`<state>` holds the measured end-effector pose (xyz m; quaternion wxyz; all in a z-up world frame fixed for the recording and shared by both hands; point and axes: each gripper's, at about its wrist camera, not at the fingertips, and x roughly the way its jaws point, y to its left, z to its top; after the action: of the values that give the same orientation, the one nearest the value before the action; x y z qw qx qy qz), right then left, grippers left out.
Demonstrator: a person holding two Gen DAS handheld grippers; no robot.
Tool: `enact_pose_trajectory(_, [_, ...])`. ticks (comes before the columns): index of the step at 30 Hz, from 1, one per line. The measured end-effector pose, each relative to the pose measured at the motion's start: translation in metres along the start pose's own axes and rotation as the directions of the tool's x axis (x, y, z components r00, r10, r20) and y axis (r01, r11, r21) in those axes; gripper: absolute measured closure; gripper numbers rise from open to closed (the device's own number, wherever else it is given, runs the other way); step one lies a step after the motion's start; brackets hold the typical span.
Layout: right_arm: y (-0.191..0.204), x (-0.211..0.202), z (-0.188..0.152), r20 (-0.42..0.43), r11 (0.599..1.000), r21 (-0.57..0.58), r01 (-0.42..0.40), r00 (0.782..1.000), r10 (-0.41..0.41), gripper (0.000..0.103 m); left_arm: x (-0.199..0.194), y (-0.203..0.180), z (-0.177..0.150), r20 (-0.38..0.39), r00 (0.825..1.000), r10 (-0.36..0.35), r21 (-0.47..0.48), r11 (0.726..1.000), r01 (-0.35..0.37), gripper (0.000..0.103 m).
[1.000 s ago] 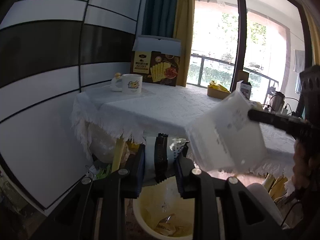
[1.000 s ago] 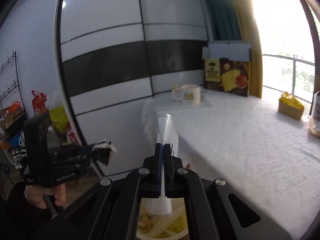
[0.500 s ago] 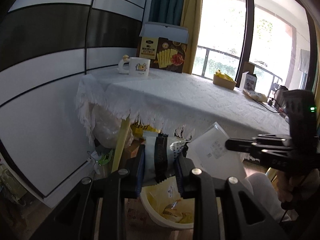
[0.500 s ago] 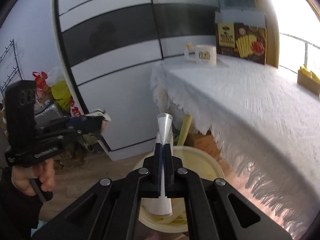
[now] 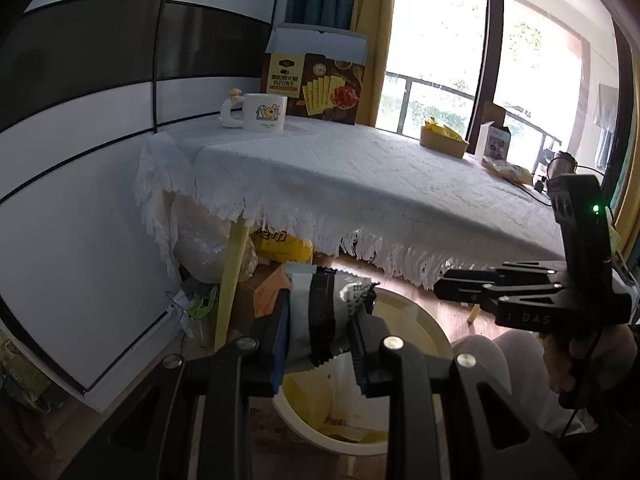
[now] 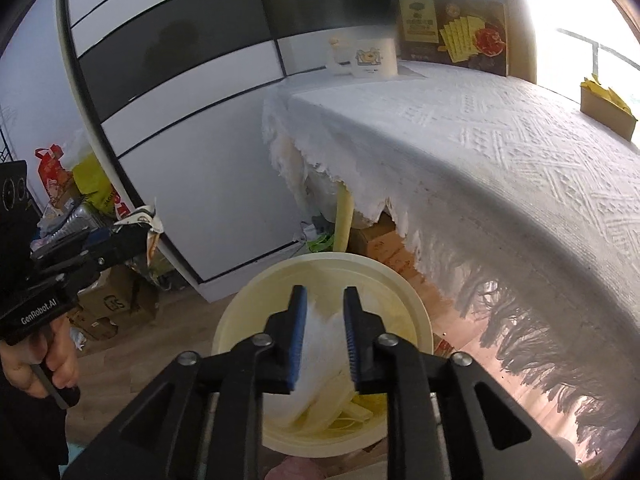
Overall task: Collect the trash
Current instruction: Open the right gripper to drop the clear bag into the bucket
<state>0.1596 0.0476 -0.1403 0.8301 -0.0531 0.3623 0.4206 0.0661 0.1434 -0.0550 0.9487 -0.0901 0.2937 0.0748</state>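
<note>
My left gripper (image 5: pixel 320 320) is shut on a grey, black and white snack wrapper (image 5: pixel 320 304), held just above the near rim of a cream round bin (image 5: pixel 424 320). In the right wrist view that same gripper (image 6: pixel 132 236) shows at the left with the wrapper (image 6: pixel 146 220) in its tips. My right gripper (image 6: pixel 324 320) hangs over the bin (image 6: pixel 248 300); its jaws are opening. A clear white plastic bag (image 6: pixel 320 348) sits loose between them, dropping into the bin onto yellow and white trash. The right gripper (image 5: pixel 460 292) also appears at the right of the left wrist view.
A table with a white fringed cloth (image 5: pixel 360 184) stands beside the bin, bearing a mug (image 5: pixel 264 112), a cracker box (image 5: pixel 316 80) and a cardboard tray of yellow packets (image 5: pixel 442 140). Boxes and bags (image 5: pixel 276 248) lie under it. A panelled wall (image 6: pixel 180 80) is left.
The right gripper came down over the bin and its jaws parted, letting go of the white plastic bag. The left gripper sank a little, keeping hold of the wrapper.
</note>
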Motion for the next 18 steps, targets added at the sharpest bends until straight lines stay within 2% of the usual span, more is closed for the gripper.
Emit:
enact_pose_trajectory(2, [-0.002,-0.002,0.0,0.002,1.0,-0.001,0.001,1.0,-0.001,0.077,0.004,-0.003,-0.002,-0.012,1.0,-0.002,0.004,1.0,0.002,0.077])
enact_pose_trajectory(14, [-0.016,-0.025,-0.005,0.018,1.0,0.013,0.028,0.999,-0.028,0.077,0.051,-0.021,-0.023,-0.133,0.991,0.006,0.017,1.0,-0.004,0.077])
enact_pose_trajectory(16, [-0.022,-0.03,-0.008,0.02,0.999,0.027,0.033,0.999,-0.034,0.077,0.06,-0.025,-0.026,-0.158,0.987,0.034,0.022,0.999,-0.031,0.077])
enact_pose_trajectory(18, [-0.027,-0.033,-0.01,0.023,0.999,0.039,0.038,0.999,-0.039,0.076,0.069,-0.03,-0.03,-0.18,0.979,0.097,0.058,0.994,-0.088,0.077])
